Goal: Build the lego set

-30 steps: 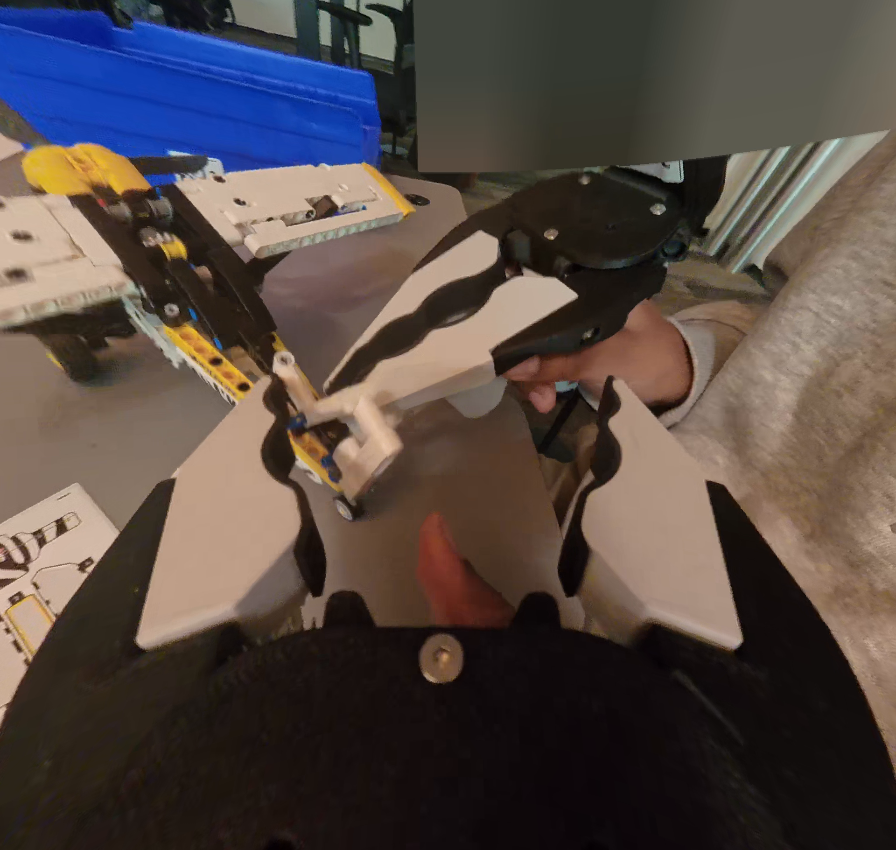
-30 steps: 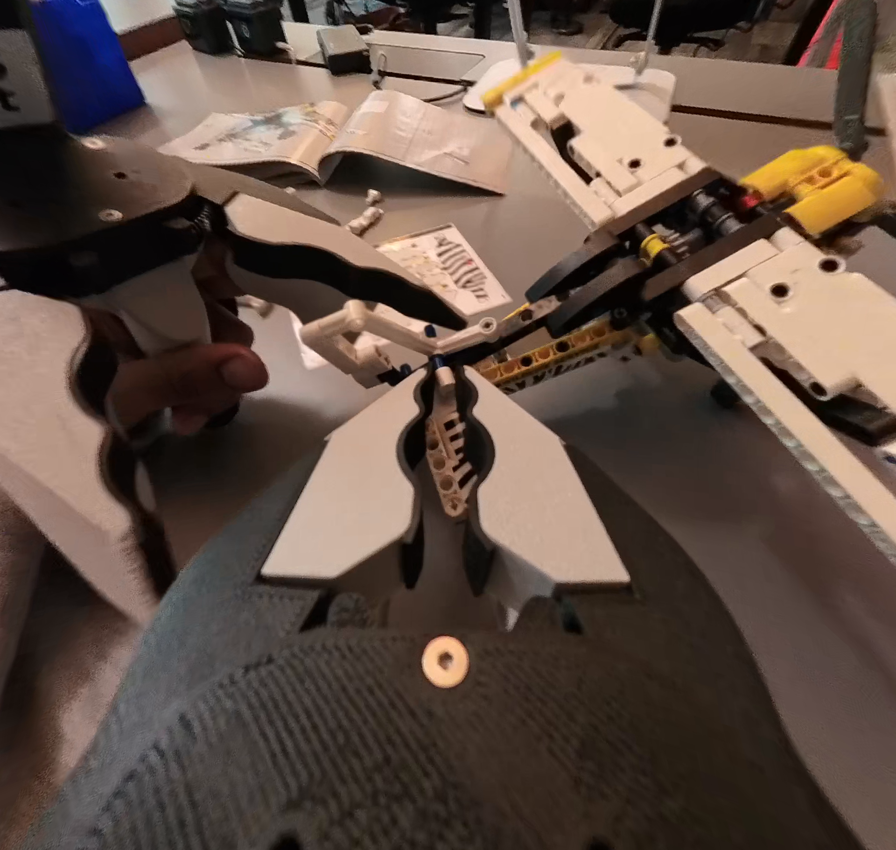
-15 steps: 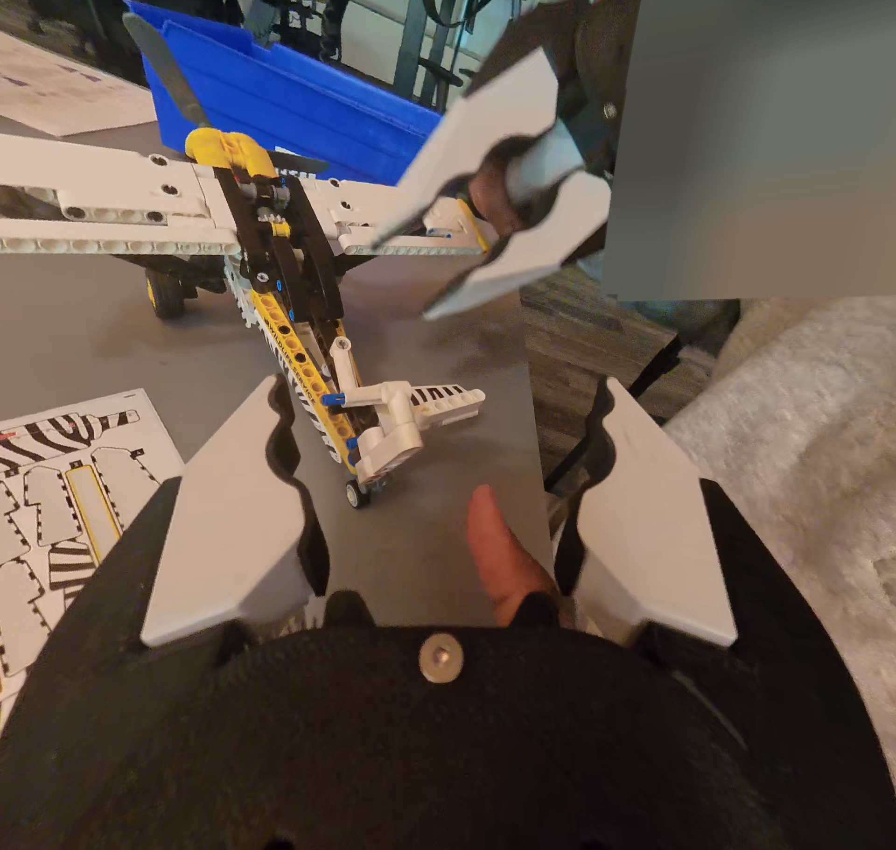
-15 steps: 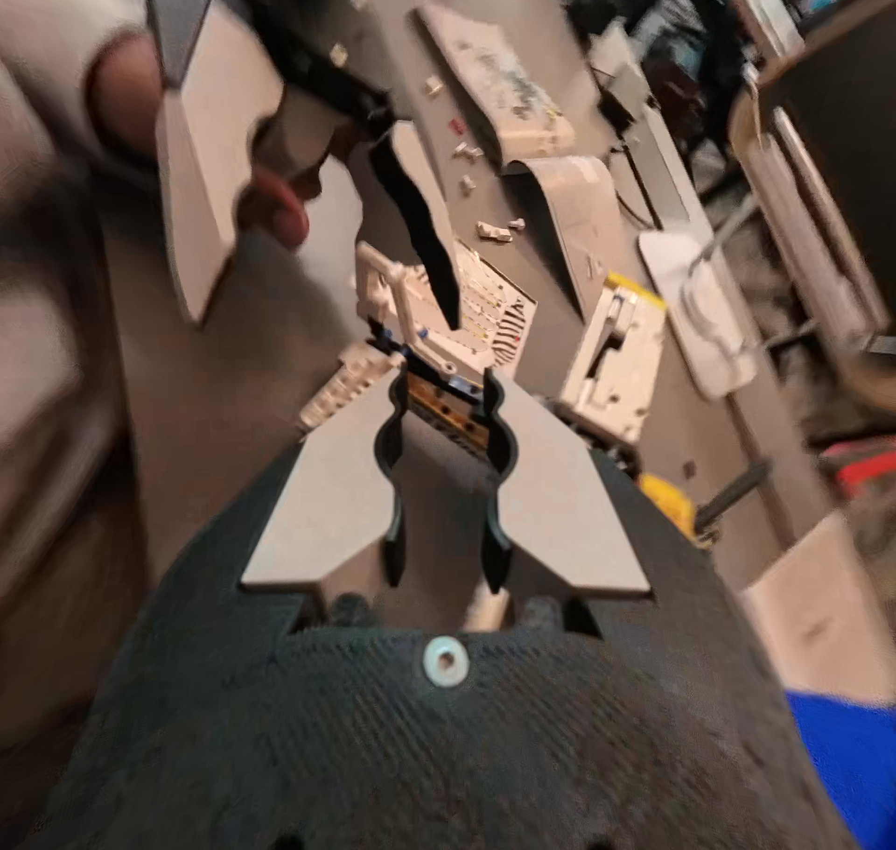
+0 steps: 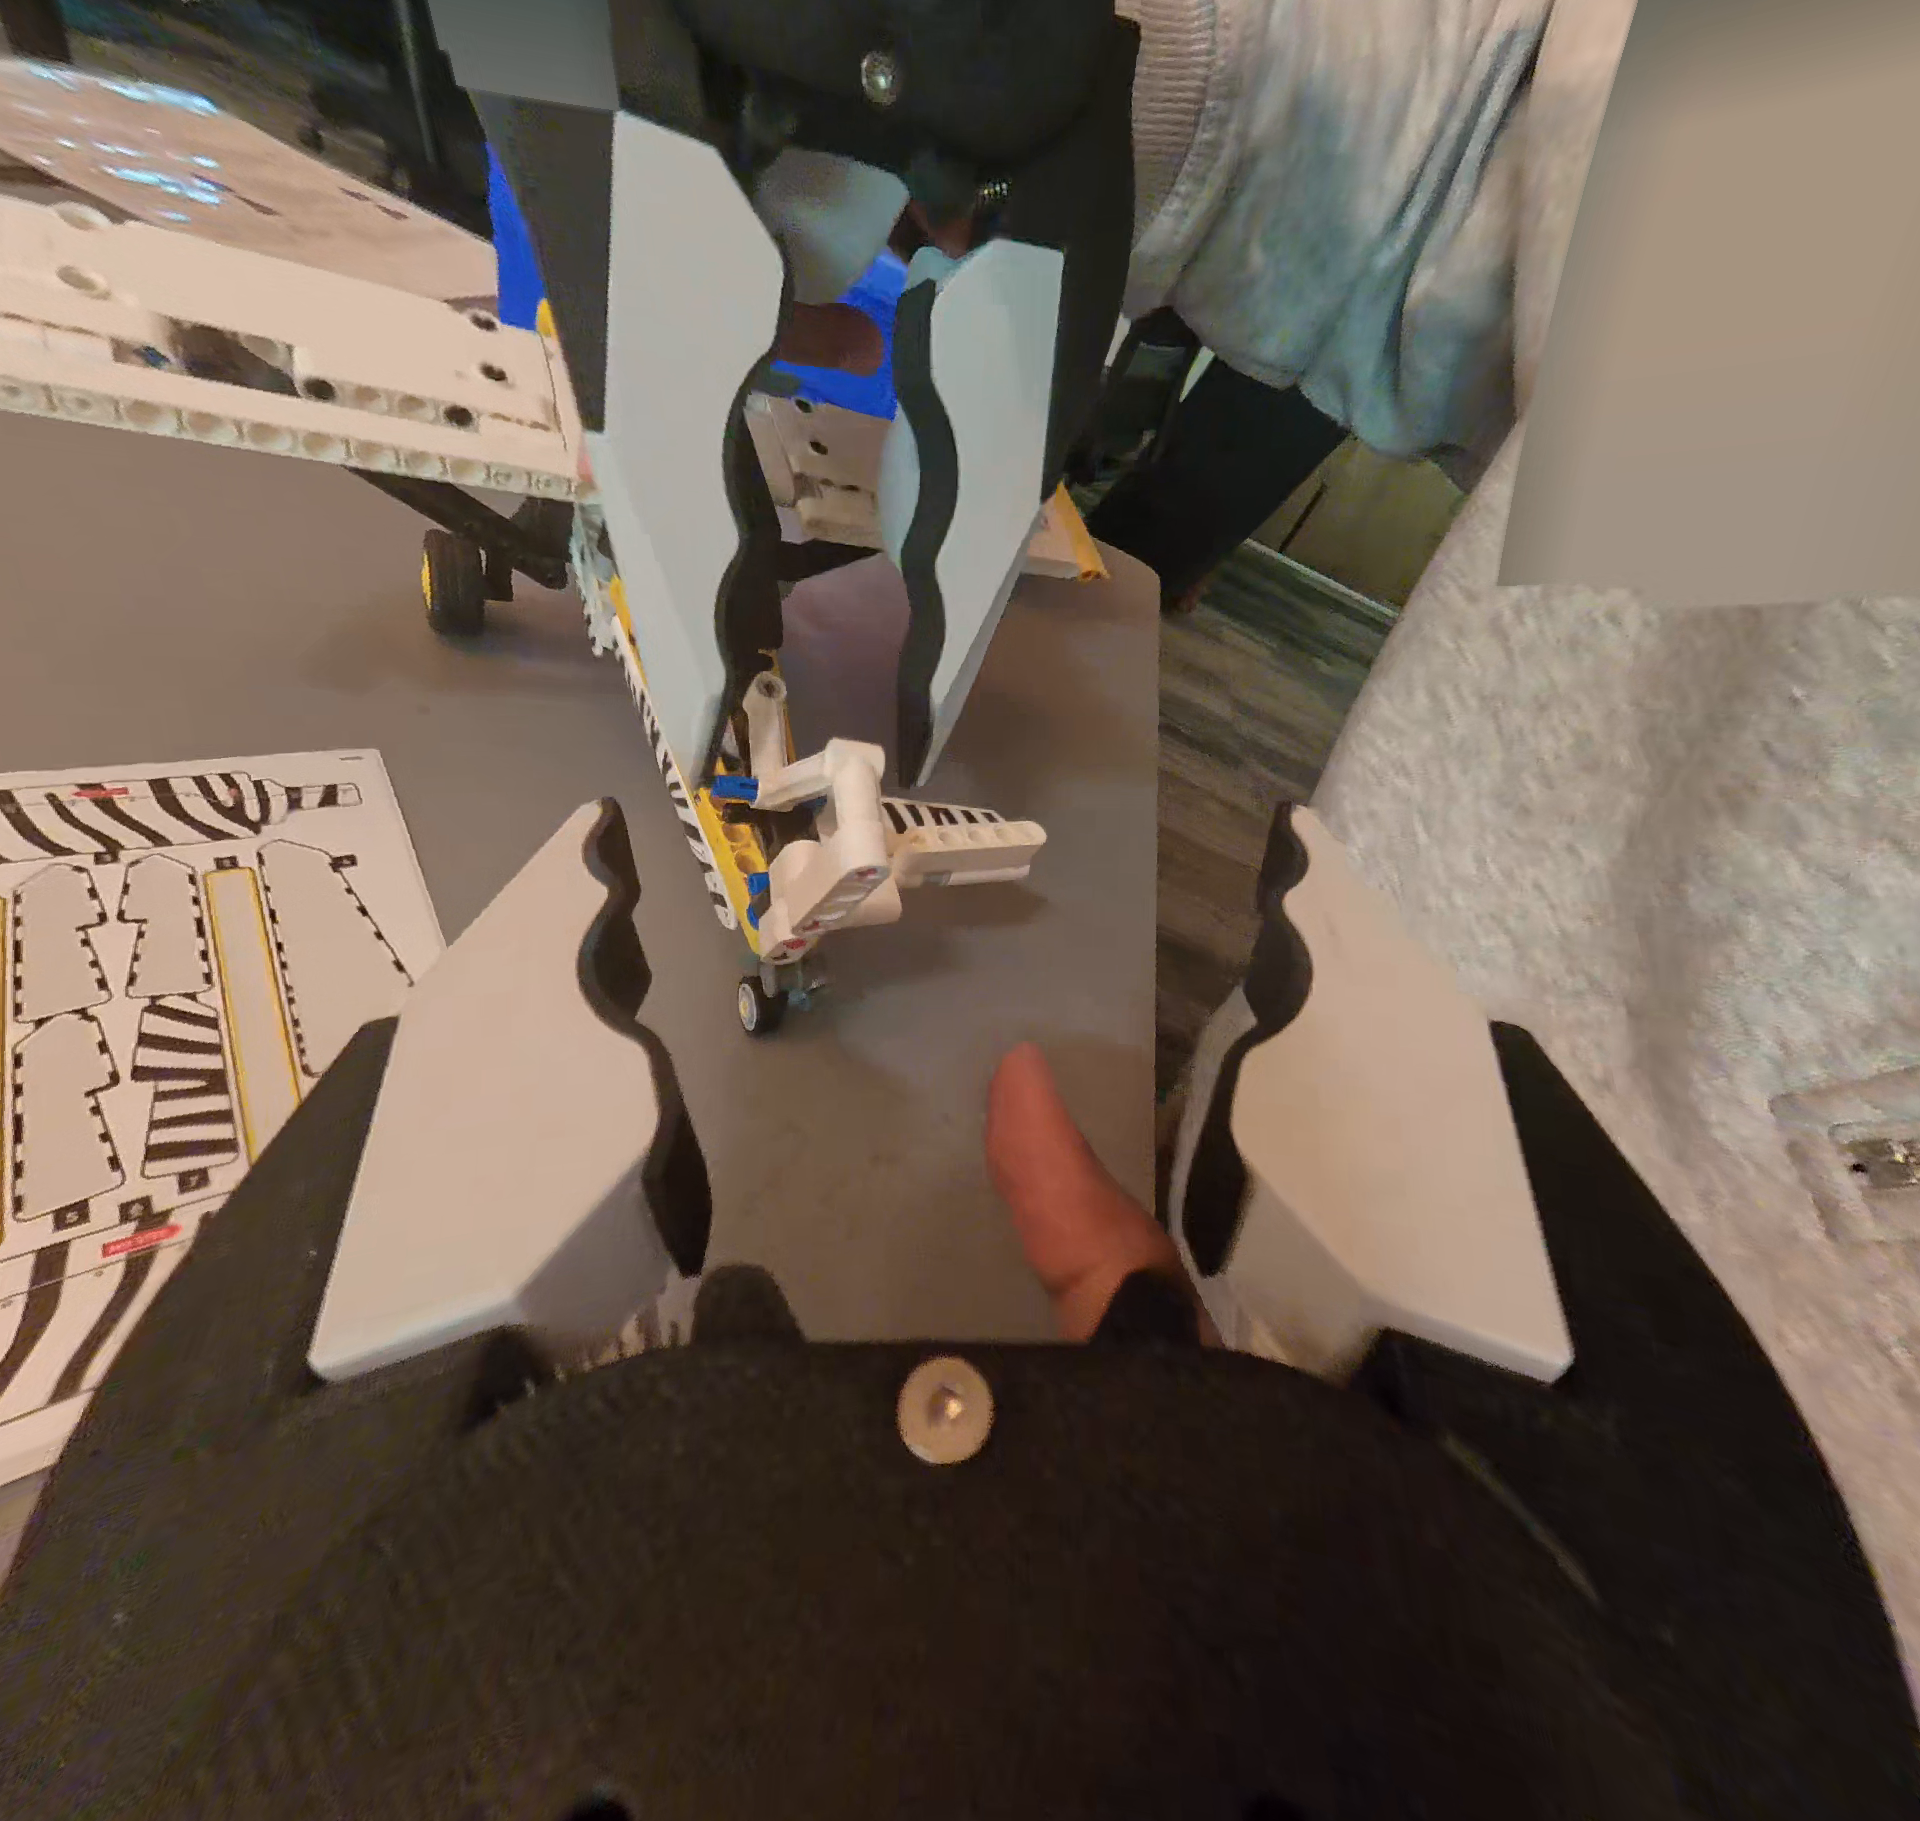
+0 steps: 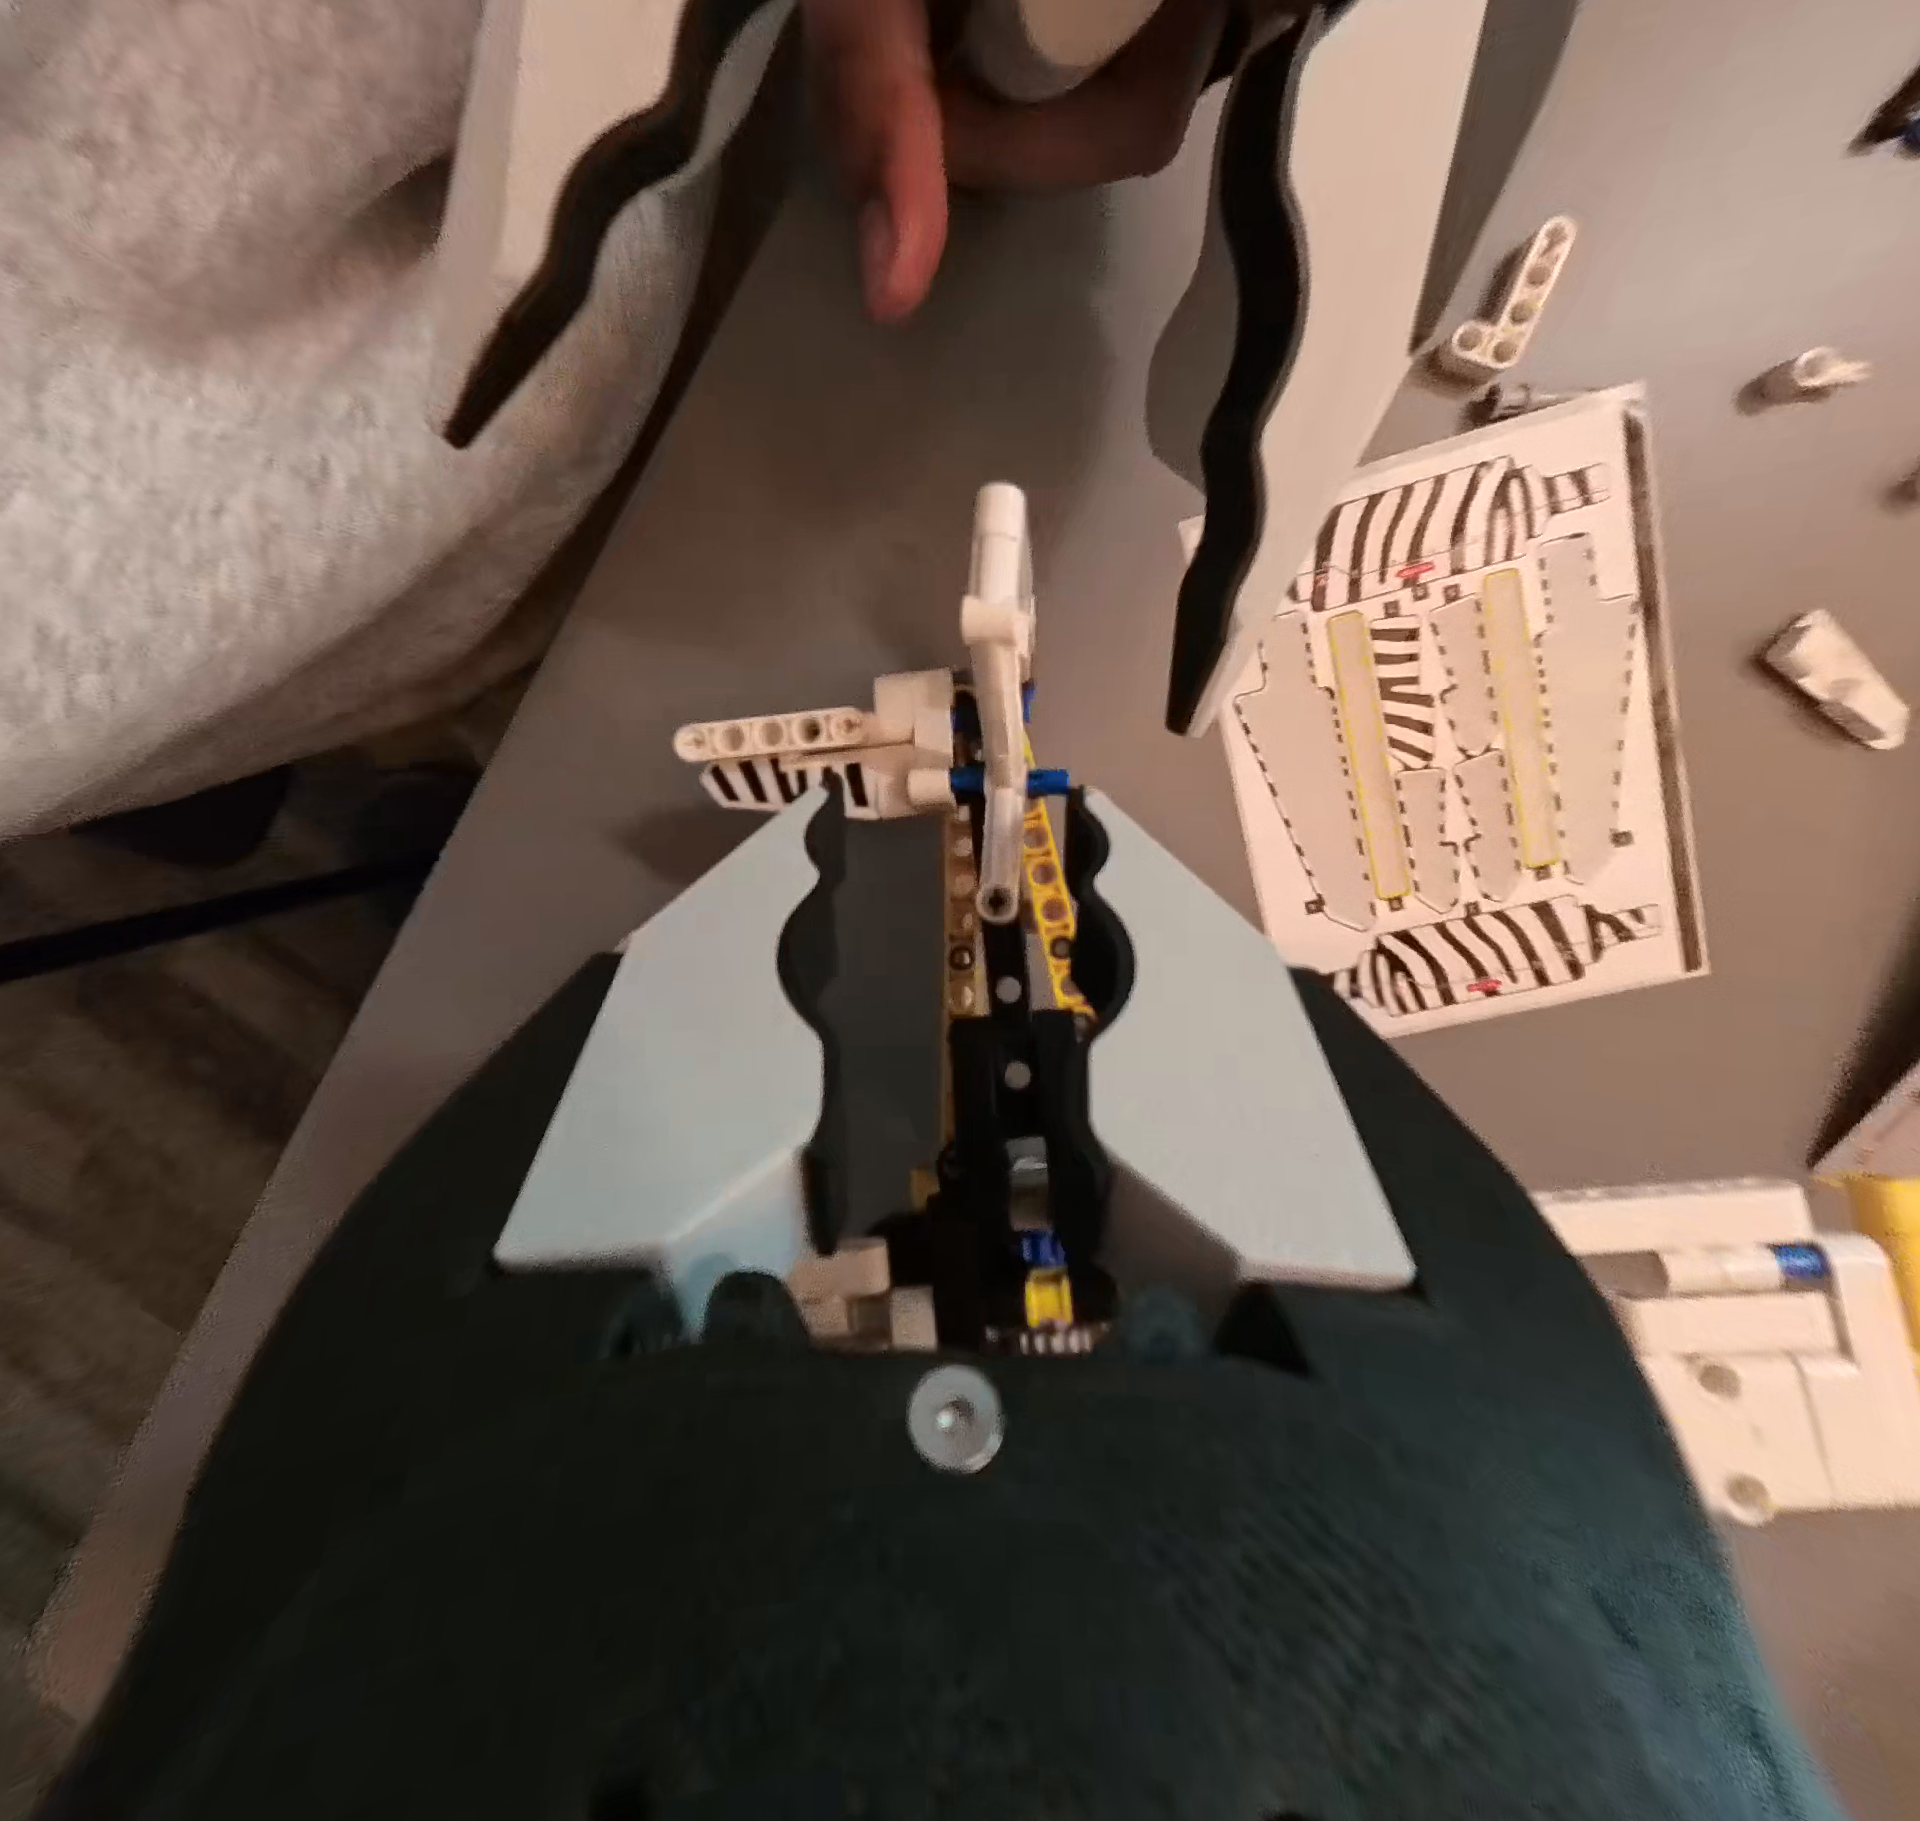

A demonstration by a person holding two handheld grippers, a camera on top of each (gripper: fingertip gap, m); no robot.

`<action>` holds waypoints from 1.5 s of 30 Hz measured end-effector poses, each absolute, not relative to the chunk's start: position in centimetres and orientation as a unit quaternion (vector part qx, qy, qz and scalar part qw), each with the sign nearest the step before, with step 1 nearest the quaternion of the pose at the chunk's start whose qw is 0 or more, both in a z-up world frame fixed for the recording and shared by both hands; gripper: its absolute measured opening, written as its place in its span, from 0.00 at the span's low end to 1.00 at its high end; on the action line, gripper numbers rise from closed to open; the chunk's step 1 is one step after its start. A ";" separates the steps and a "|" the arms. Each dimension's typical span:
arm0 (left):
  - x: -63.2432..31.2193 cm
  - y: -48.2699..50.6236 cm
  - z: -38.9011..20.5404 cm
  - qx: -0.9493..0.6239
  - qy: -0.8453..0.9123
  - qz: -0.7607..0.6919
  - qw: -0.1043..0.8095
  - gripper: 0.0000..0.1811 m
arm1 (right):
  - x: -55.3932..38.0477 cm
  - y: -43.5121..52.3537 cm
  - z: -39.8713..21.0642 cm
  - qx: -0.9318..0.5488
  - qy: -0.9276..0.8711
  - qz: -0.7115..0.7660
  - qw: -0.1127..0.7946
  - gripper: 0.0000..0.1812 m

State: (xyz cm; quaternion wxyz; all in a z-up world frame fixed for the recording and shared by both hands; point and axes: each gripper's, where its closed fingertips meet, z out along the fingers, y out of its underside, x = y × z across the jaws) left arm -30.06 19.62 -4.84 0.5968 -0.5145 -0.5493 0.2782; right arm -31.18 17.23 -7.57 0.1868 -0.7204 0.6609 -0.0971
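Observation:
The Lego plane rests on the grey table point(image 5: 260, 628), with white wings point(image 5: 260, 369) and a black and yellow tail boom point(image 6: 1013, 982). Its white tail point(image 5: 831, 836) carries a zebra-striped fin point(image 6: 779, 779) on one side. My right gripper point(image 6: 951, 805) is open and straddles the boom from above, pointing toward the tail. It also shows in the left wrist view point(image 5: 821, 743), coming down from the top. My left gripper point(image 5: 945, 826) is wide open and empty, held back from the tail. It also shows in the right wrist view point(image 6: 821, 576).
A zebra-striped sticker sheet point(image 5: 156, 992) lies left of the tail; it also shows in the right wrist view point(image 6: 1455, 732). Loose white pieces point(image 6: 1512, 306) point(image 6: 1829, 675) lie beyond it. The table's edge point(image 5: 1153, 836) runs close by the tail, with a person's grey sleeve point(image 5: 1662, 940) past it. A blue bin point(image 5: 862, 285) stands behind.
My right gripper let go of the striped white piece, now on the tail, swung round over the boom and opened. My left gripper drew back from the tail, still open.

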 end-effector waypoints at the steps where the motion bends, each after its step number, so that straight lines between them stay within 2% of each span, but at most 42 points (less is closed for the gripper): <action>1: -30.2 19.7 -5.0 -0.518 -0.551 0.270 0.596 0.65 | -31.3 17.2 -7.9 -0.722 0.661 -0.091 0.186 0.23; 10: -30.8 20.0 -6.0 -0.526 -0.567 0.228 0.591 0.64 | -31.2 16.8 -7.7 -0.741 0.634 -0.142 0.172 0.16; 25: -31.8 20.4 -6.5 -0.526 -0.574 0.197 0.596 0.63 | -29.4 16.4 -8.0 -0.750 0.615 -0.165 0.177 0.16; 36: -31.7 20.0 -6.2 -0.515 -0.574 0.207 0.601 0.68 | -29.1 14.5 -7.6 -0.705 0.662 -0.178 0.181 0.16; 41: -31.7 18.5 -5.5 -0.505 -0.572 0.256 0.593 0.69 | -29.1 13.2 -6.0 -0.657 0.691 -0.222 0.204 0.16; 45: -31.1 17.5 -4.1 -0.498 -0.546 0.321 0.593 0.62 | -28.9 12.5 -4.9 -0.628 0.706 -0.248 0.215 0.16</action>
